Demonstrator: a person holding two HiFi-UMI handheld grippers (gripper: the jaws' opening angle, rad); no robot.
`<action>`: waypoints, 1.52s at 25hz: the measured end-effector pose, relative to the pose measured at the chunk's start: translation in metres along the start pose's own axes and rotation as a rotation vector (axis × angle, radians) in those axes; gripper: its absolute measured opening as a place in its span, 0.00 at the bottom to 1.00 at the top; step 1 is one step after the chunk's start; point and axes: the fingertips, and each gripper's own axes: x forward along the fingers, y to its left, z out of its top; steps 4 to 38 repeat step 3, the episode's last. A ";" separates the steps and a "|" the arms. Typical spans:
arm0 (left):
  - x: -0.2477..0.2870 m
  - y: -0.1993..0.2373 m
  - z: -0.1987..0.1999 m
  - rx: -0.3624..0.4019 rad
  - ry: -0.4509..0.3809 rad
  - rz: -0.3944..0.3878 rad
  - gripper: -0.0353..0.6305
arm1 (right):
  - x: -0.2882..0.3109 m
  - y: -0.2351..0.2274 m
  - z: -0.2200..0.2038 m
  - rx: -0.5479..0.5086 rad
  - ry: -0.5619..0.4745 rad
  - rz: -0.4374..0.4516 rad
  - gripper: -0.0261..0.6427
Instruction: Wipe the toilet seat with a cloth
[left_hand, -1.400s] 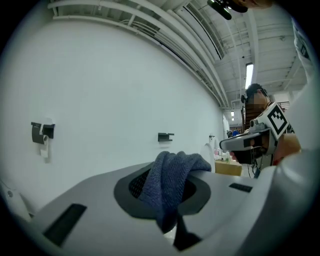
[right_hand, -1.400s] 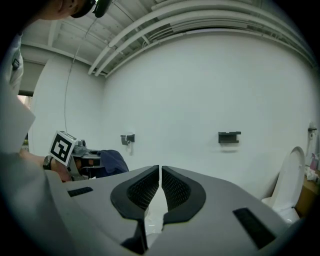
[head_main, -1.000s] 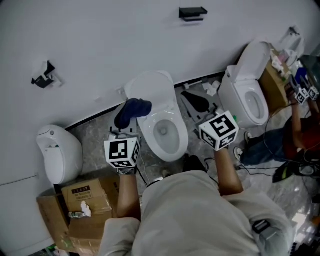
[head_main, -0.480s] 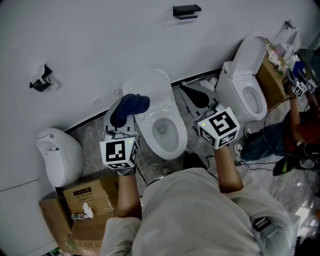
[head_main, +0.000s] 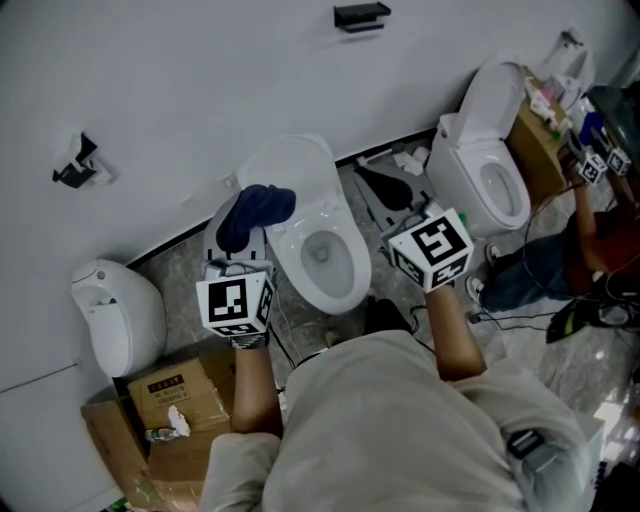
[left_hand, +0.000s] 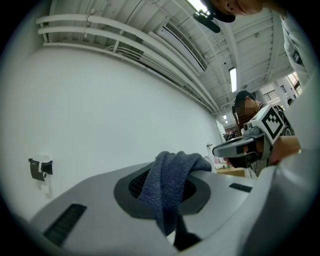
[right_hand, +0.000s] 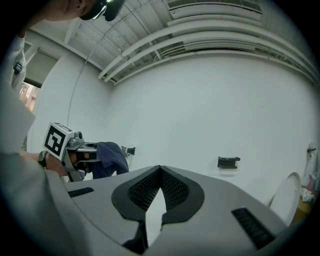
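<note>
A white toilet (head_main: 335, 290) stands in the middle of the head view with its lid (head_main: 290, 165) raised against the wall. My left gripper (head_main: 243, 240) is shut on a dark blue cloth (head_main: 256, 214) that hangs bunched just left of the bowl, near the rim. In the left gripper view the cloth (left_hand: 170, 175) is pinched between the jaws of the left gripper (left_hand: 172, 210) and fills the gap. My right gripper (head_main: 408, 225) is held right of the bowl. Its jaws meet with nothing between them in the right gripper view (right_hand: 160, 172), where the cloth (right_hand: 111, 157) shows at left.
A second toilet (head_main: 488, 170) stands at the right, with another person (head_main: 590, 250) beside it. A white rounded fixture (head_main: 115, 305) and cardboard boxes (head_main: 180, 410) sit at the left. Black items (head_main: 385, 190) and cables (head_main: 520, 320) lie on the floor between the toilets.
The head view has drifted, so everything sits a little higher and further left. Both grippers keep nearly the same places beside the toilet, and the cloth stays in the left one.
</note>
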 end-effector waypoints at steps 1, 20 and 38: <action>0.001 0.002 0.000 0.002 0.000 0.000 0.10 | 0.002 0.000 0.002 -0.004 -0.004 -0.003 0.08; 0.002 0.007 0.001 0.005 -0.001 0.000 0.10 | 0.007 0.000 0.005 -0.013 -0.011 -0.009 0.08; 0.002 0.007 0.001 0.005 -0.001 0.000 0.10 | 0.007 0.000 0.005 -0.013 -0.011 -0.009 0.08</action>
